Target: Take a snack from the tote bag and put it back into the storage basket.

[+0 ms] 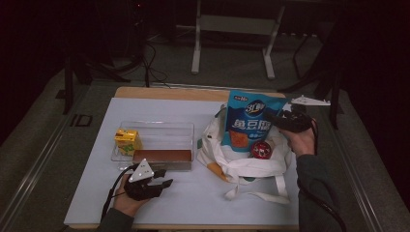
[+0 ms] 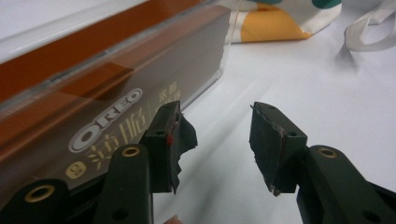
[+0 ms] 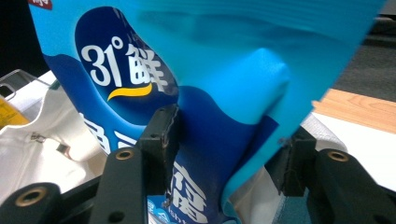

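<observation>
The surface [image 1: 145, 93] is a wooden top almost wholly covered by a white sheet [image 1: 193, 203], with bare wood showing along the far edge. A clear plastic tray [image 1: 159, 131] rests on the sheet left of centre. Well to its right a white cloth bag [image 1: 241, 166] lies slumped, its straps [image 1: 256, 193] trailing toward the near edge. The left claw [image 1: 164, 180] sits low over the sheet, just in front of the tray.

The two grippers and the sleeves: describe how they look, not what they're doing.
Both the left gripper and the right gripper are black, each topped by a grey three-cornered plate and trailing a black cable. The jaws carry brass-coloured rivets and worn dark pads. Both sleeves are dark grey.
</observation>
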A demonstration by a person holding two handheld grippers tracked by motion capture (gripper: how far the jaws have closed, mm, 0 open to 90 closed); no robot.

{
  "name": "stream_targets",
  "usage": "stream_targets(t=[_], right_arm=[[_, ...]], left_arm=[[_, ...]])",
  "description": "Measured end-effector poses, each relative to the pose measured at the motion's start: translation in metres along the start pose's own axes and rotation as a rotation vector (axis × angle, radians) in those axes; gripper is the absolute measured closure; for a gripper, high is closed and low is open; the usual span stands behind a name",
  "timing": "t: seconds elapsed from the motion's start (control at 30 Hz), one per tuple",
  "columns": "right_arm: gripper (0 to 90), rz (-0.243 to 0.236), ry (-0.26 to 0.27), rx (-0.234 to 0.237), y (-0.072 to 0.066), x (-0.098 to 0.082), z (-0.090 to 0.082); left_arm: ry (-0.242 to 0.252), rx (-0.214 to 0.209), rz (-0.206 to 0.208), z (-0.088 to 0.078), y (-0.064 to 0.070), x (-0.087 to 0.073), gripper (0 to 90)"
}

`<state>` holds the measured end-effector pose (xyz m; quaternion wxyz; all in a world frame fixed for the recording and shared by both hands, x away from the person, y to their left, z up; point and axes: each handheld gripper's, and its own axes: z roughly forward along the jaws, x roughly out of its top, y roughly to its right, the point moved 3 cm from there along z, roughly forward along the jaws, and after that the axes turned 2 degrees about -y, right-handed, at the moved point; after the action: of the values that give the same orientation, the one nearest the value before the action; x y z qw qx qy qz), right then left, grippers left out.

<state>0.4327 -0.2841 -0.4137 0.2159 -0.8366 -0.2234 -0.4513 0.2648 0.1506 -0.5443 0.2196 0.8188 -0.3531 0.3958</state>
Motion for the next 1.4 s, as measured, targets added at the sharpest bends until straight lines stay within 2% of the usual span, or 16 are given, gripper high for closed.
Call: stream_targets(t=[0.1, 0.13, 0.17, 0.23, 0.33, 0.37, 0.43, 0.47, 0.5, 0.6, 0.67, 0.8, 1.03, 1.1, 1.27, 1.4], right_arm=[[49.7, -0.007, -0.006, 0.014, -0.001, 0.001, 0.002], [51.2, -0.007, -0.005, 0.027, -0.001, 0.001, 0.001], [54.2, -0.004, 0.006, 0.061, -0.003, 0.000, 0.001], [55.3, -0.003, 0.007, 0.068, -0.003, -0.001, 0.001], [61.3, 0.019, 0.027, 0.095, -0.003, -0.003, 0.001], [66.3, 0.034, 0.038, 0.120, -0.002, -0.005, 0.000], [68.5, 0.041, 0.039, 0.129, -0.002, -0.006, 0.000], [74.3, 0.058, 0.041, 0.158, -0.002, -0.007, 0.000], [74.3, 0.058, 0.041, 0.158, -0.002, -0.007, 0.000], [83.7, 0.076, 0.044, 0.203, -0.004, -0.006, 0.001], [88.1, 0.087, 0.045, 0.204, -0.006, -0.004, 0.002], [88.9, 0.135, 0.046, 0.221, -0.005, -0.003, 0.004], [89.5, 0.273, 0.082, 0.289, 0.001, -0.008, 0.005], [89.6, 0.298, 0.087, 0.306, 0.001, -0.009, 0.005], [89.8, 0.333, 0.095, 0.331, 0.000, -0.008, 0.005], [89.9, 0.334, 0.101, 0.343, -0.002, -0.004, 0.004]], left_arm=[[-0.002, -0.004, 0.002, 0.002, 0.001, 0.000, 53.7], [-0.004, -0.005, 0.002, 0.002, 0.001, -0.001, 53.7], [-0.006, -0.007, 0.002, 0.003, 0.001, -0.001, 53.6], [-0.008, -0.007, 0.000, 0.004, 0.001, -0.001, 53.5], [-0.009, -0.008, 0.001, 0.005, 0.001, -0.002, 53.5], [-0.006, -0.009, 0.000, 0.005, 0.001, -0.002, 53.5], [-0.001, -0.012, -0.001, 0.006, 0.000, -0.002, 53.5], [0.002, -0.012, -0.003, 0.006, 0.000, -0.003, 53.5], [0.006, -0.012, -0.006, 0.006, -0.001, -0.003, 53.5], [0.013, -0.014, -0.008, 0.008, -0.002, -0.004, 53.5], [0.015, -0.012, -0.007, 0.009, -0.002, -0.005, 53.4], [0.013, -0.013, 0.000, 0.010, -0.002, -0.005, 53.0], [0.013, -0.010, 0.004, 0.011, -0.001, -0.006, 52.6], [0.010, -0.009, 0.005, 0.011, -0.001, -0.006, 52.3], [0.008, -0.005, 0.010, 0.011, 0.000, -0.006, 52.1], [0.007, -0.007, 0.009, 0.011, 0.000, -0.007, 51.6]])
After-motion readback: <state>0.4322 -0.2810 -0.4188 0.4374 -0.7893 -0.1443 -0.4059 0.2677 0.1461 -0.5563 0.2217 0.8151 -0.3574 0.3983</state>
